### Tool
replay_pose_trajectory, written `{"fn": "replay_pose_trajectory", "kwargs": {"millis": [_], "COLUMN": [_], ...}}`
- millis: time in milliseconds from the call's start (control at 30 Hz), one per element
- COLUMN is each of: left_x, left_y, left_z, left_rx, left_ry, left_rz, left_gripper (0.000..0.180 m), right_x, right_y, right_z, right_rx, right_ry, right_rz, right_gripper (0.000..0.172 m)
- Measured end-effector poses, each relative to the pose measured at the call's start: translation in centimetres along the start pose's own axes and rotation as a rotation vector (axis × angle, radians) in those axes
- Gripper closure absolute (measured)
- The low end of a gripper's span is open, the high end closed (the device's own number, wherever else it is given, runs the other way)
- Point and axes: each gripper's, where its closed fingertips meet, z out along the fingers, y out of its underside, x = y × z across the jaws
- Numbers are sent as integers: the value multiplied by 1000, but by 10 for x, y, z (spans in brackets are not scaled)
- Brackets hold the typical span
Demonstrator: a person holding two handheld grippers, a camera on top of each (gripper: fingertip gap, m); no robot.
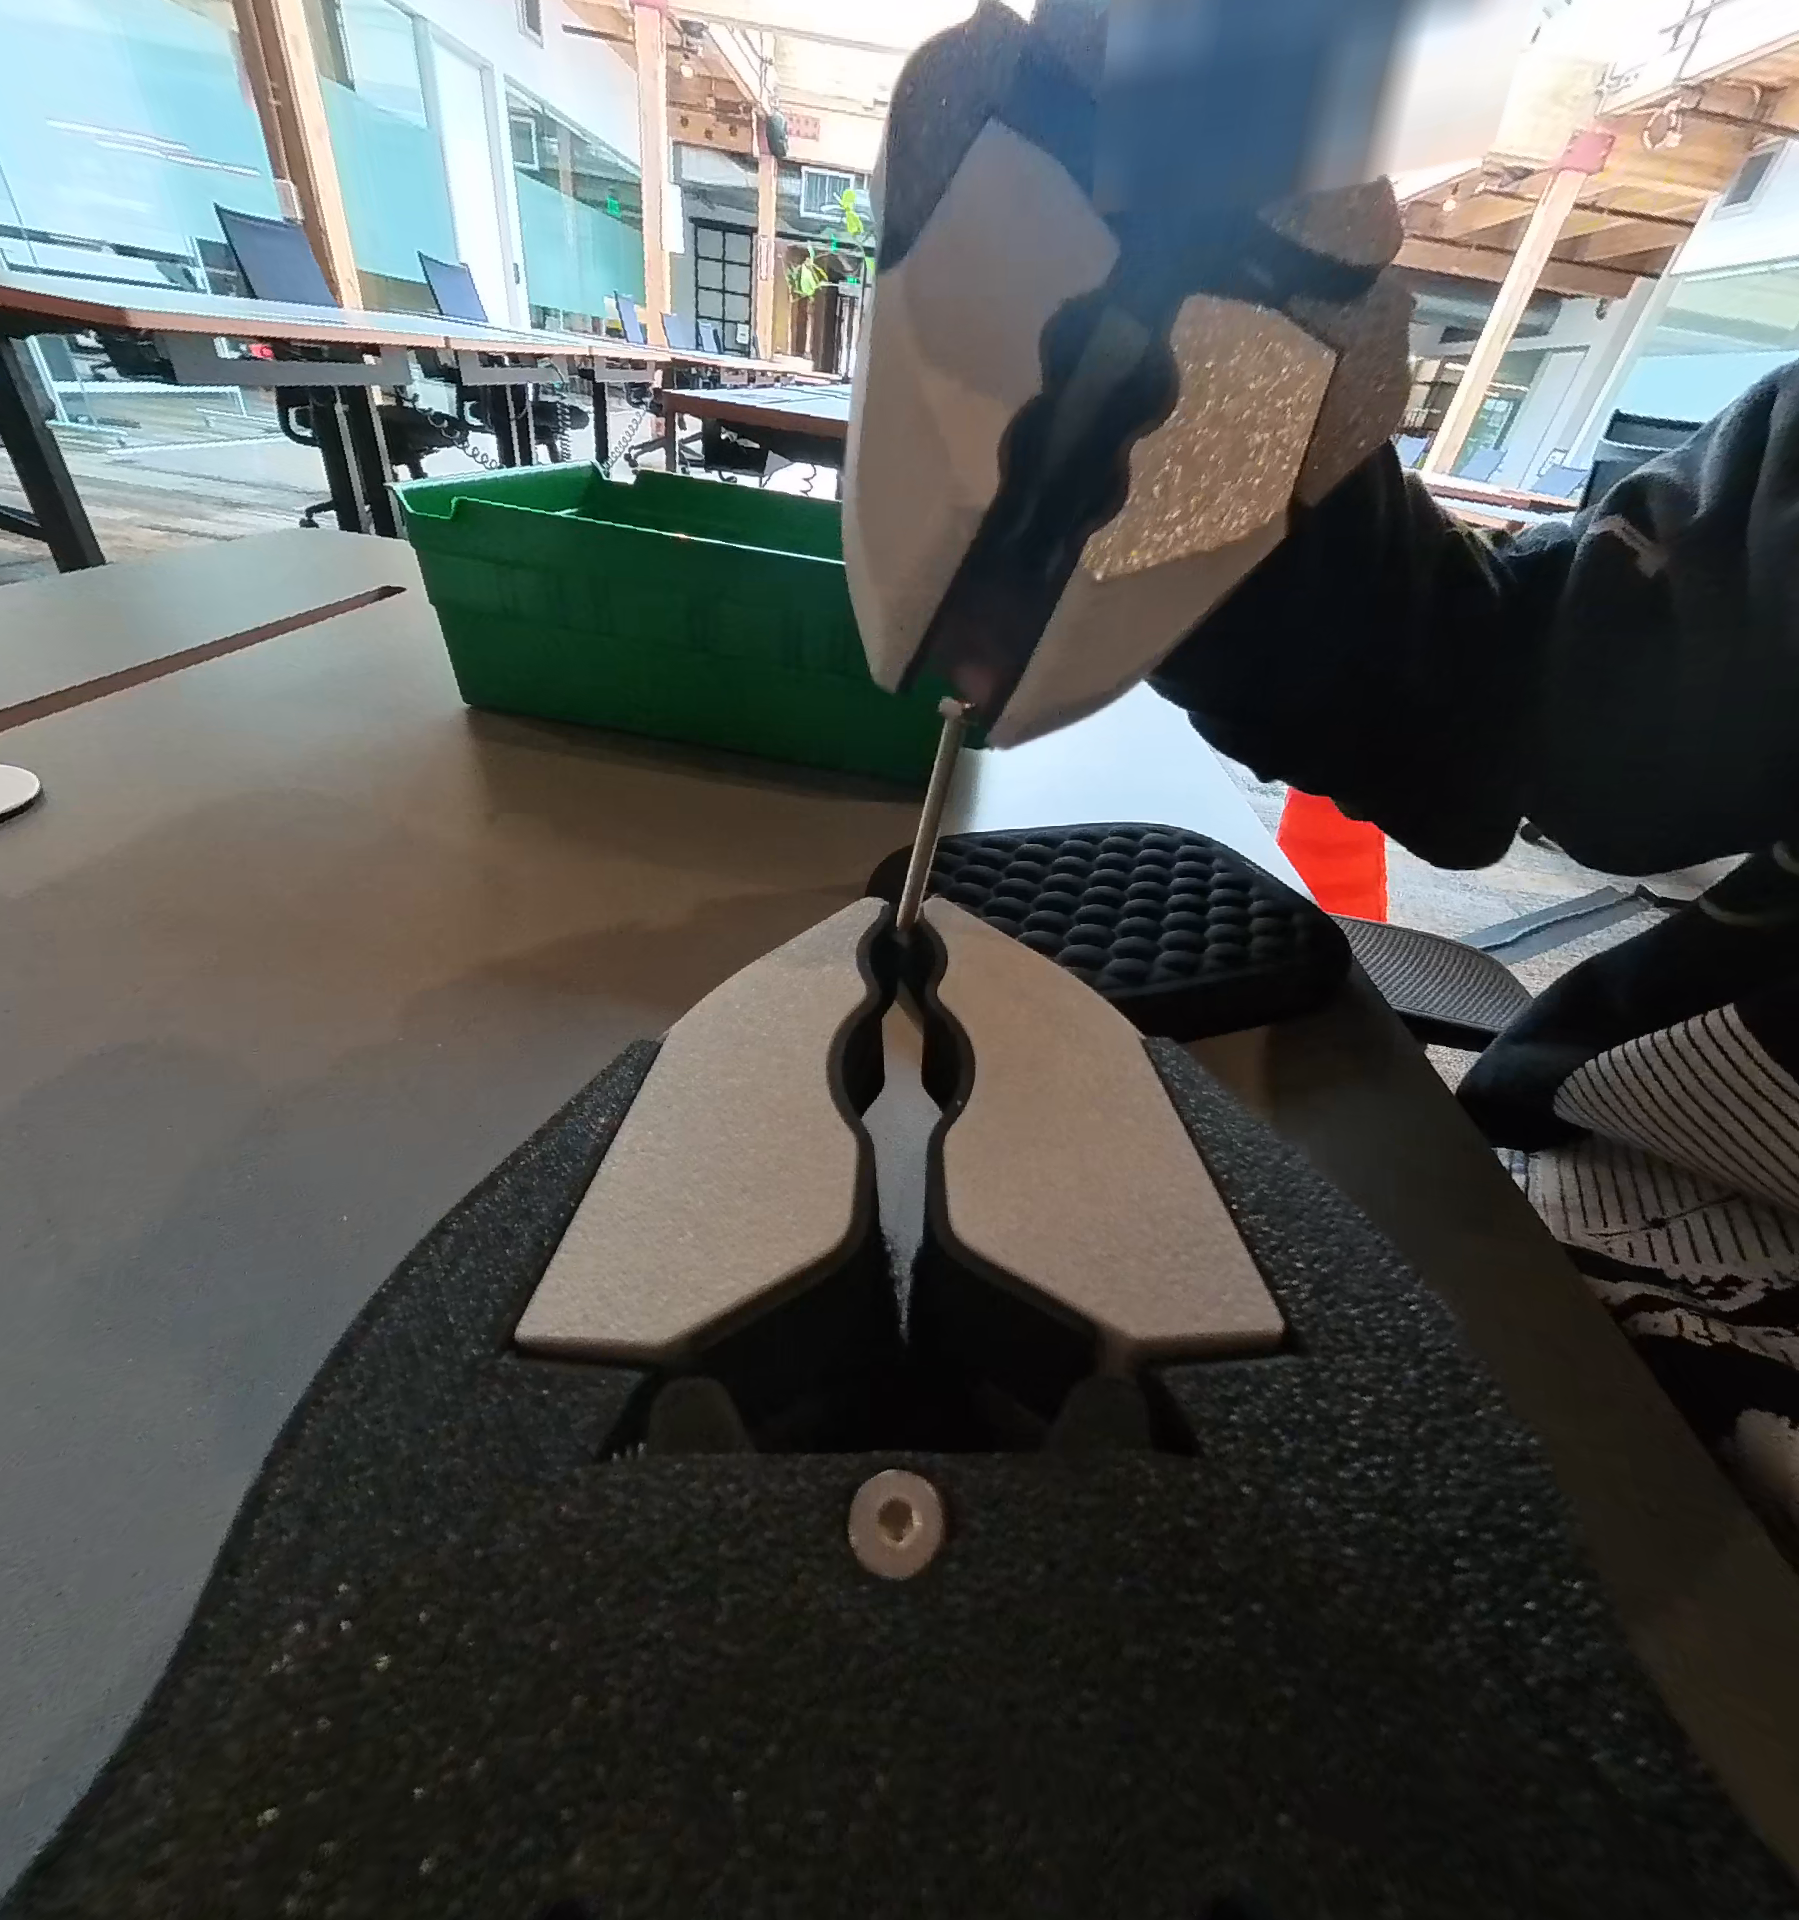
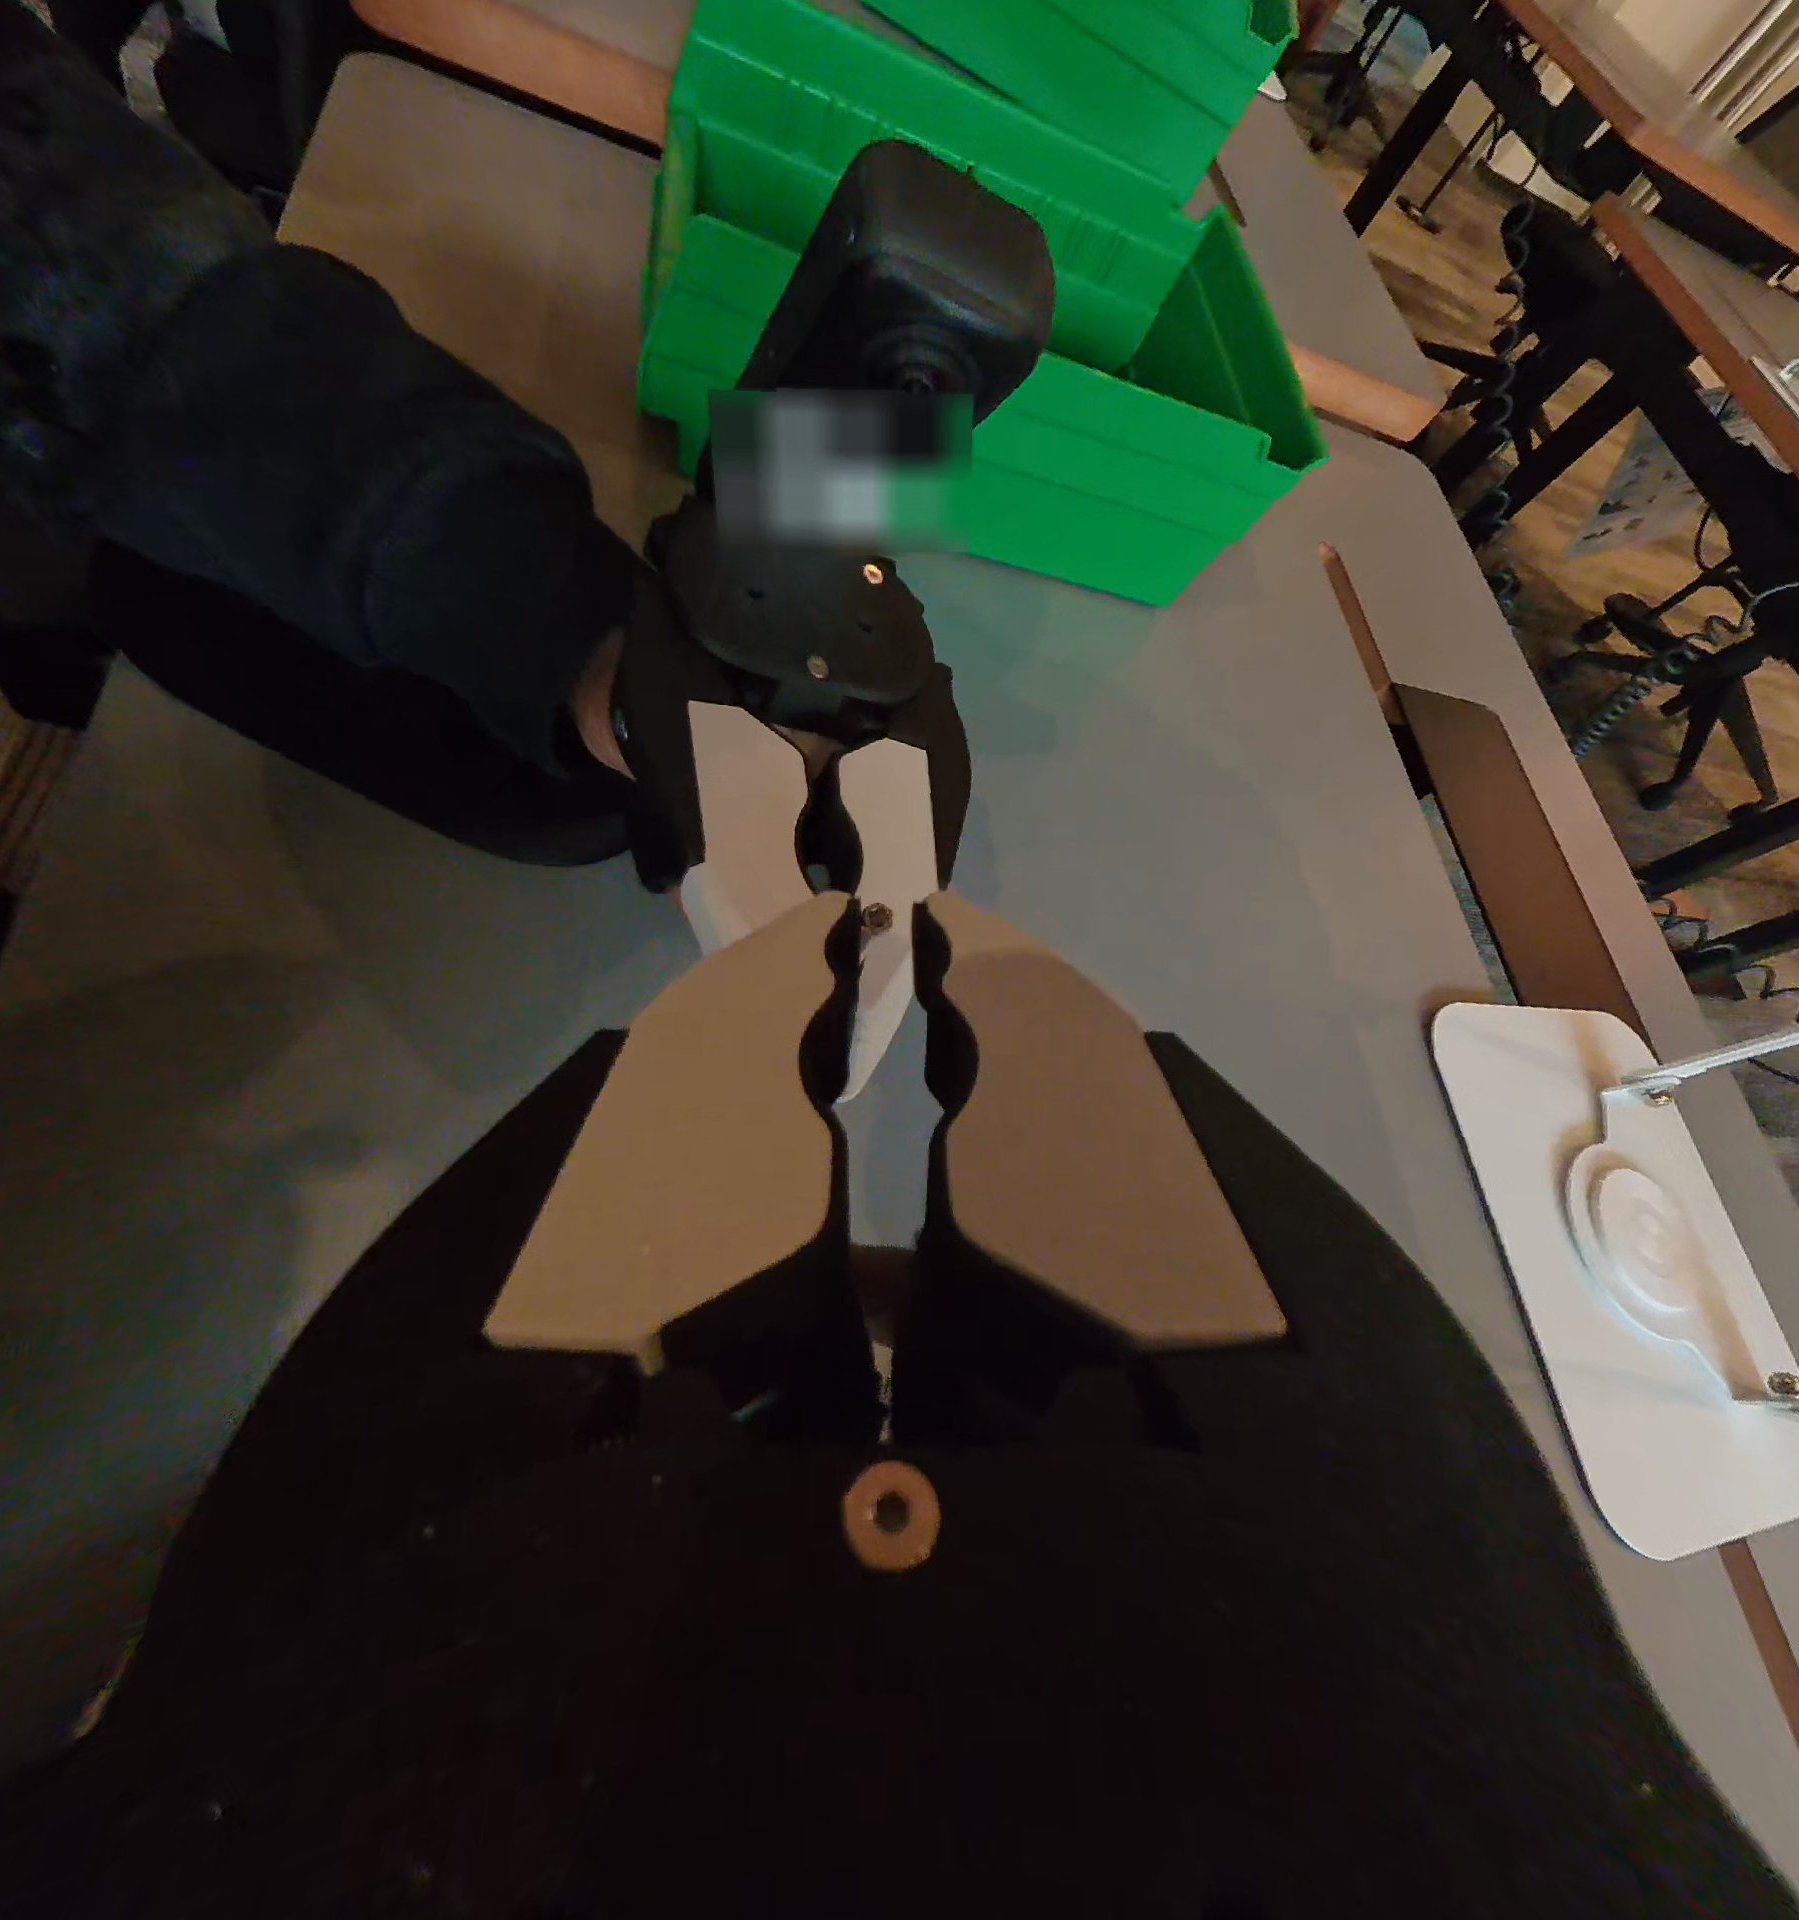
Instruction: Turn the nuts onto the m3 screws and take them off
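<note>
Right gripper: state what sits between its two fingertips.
In the right wrist view a small nut on the tip of the screw sits between the right gripper's fingertips, nearer the left one. A visible gap remains beside it.

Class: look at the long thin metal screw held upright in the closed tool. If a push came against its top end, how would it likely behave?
The long thin metal screw looks stiff and straight, so it would probably pivot rather than bend. Only its bottom end sits between the left tool's fingertips, so a sideways push may lever it loose. Smooth and round, it would likely roll if dropped on the grey table.
</note>
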Motion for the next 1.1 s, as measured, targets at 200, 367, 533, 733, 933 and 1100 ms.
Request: {"fn": "replay_pose_trajectory", "kwargs": {"millis": [200, 367, 533, 733, 933, 1100], "left_x": [0, 1, 2, 3, 3, 4], "left_y": [0, 0, 0, 1, 1, 1], "left_z": [0, 0, 0, 1, 1, 1], "left_rx": [0, 1, -1, -5, -7, -6], "left_ry": [2, 6, 9, 14, 14, 15], "left_rz": [0, 6, 13, 20, 22, 23], "left_gripper": [180, 180, 180, 180, 180, 180], "right_x": [-1, -2, -4, -5, -5, -5], "right_y": [1, 1, 1, 2, 1, 1], "right_z": [1, 0, -1, -2, -2, -2], "right_rx": [0, 6, 14, 18, 19, 20], "right_ry": [-10, -34, -56, -82, -100, -106], "right_rz": [5, 28, 59, 93, 111, 118], "right_gripper": [166, 167, 167, 168, 168, 168]}}
